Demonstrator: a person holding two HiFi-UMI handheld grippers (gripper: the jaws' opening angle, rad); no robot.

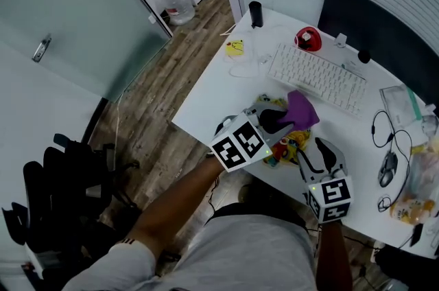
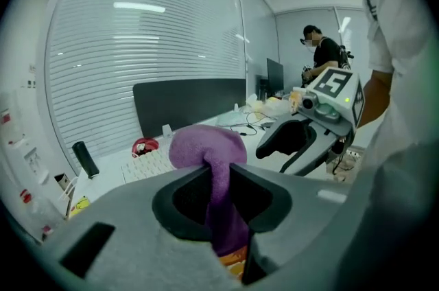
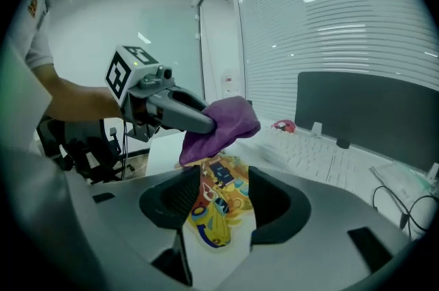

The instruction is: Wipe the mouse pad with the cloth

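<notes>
Head view: the purple cloth (image 1: 302,110) is held by the left gripper (image 1: 280,119) at the far end of the colourful mouse pad (image 1: 287,145). The pad lies on the white table (image 1: 212,87), near the front edge. The right gripper (image 1: 319,145) is seen at the right side of the pad. A white keyboard (image 1: 317,75) is seen behind the cloth.

Left gripper view: the jaws are closed tight on the cloth. A strip of it is pinched between them, and a soft bunch sticks out past the tips. A bit of orange mouse pad is seen below. The right gripper is seen off to the right, apart from the cloth.

Right gripper view: the jaws are held apart and nothing is pinched. The mouse pad is seen in the gap, lying flat on the table. Whether it is touched by the jaws cannot be told. The cloth hangs from the left gripper at the pad's far end.
</notes>
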